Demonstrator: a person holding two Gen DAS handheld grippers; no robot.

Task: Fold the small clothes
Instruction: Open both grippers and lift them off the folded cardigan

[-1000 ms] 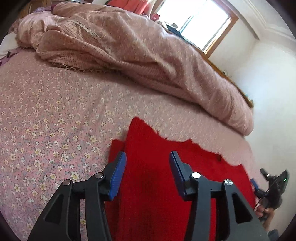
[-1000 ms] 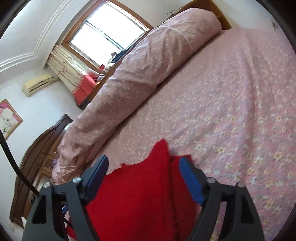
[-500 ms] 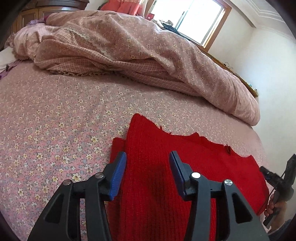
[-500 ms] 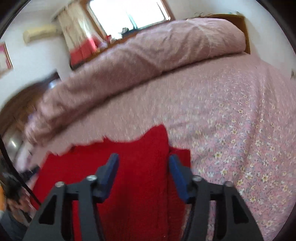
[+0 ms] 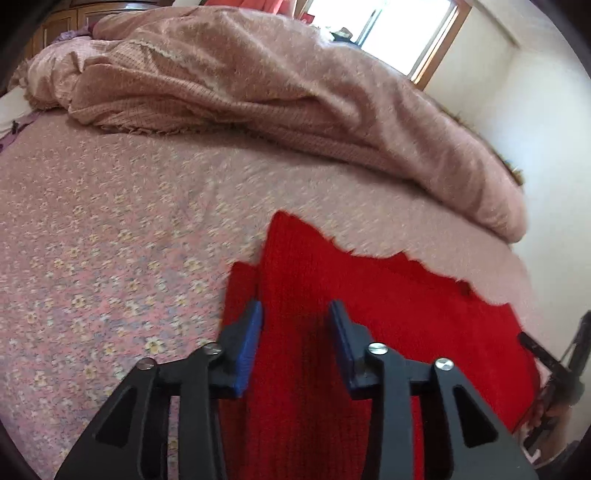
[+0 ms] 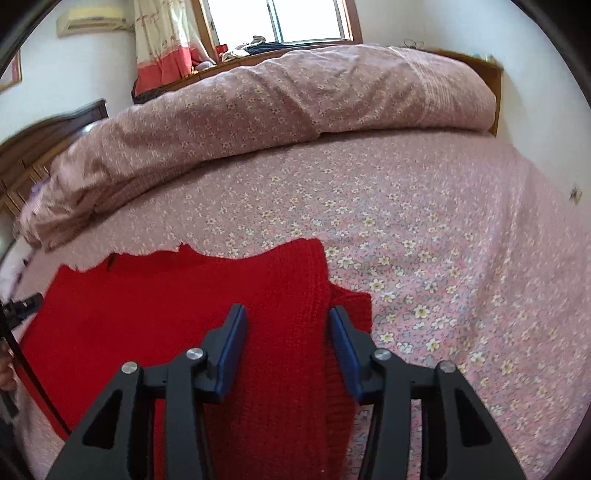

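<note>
A red knitted garment (image 5: 388,306) lies flat on the pink flowered bed sheet (image 5: 110,240), its side parts folded in over the body. My left gripper (image 5: 295,314) is open just above its left folded edge, jaws apart with red knit between them. The garment also shows in the right wrist view (image 6: 166,306). My right gripper (image 6: 286,314) is open over its right folded edge, jaws astride the fold. Neither gripper holds the cloth.
A bunched pink quilt (image 5: 277,92) lies along the far side of the bed, also in the right wrist view (image 6: 277,103). A window (image 6: 306,18) and a red-edged curtain (image 6: 162,40) stand behind. The wooden headboard (image 6: 496,96) is at the far right.
My right gripper has narrowed its opening and swung level, now straddling the right fold. My left gripper kept its opening and shifted slightly over the left fold. The garment has stayed flat.
</note>
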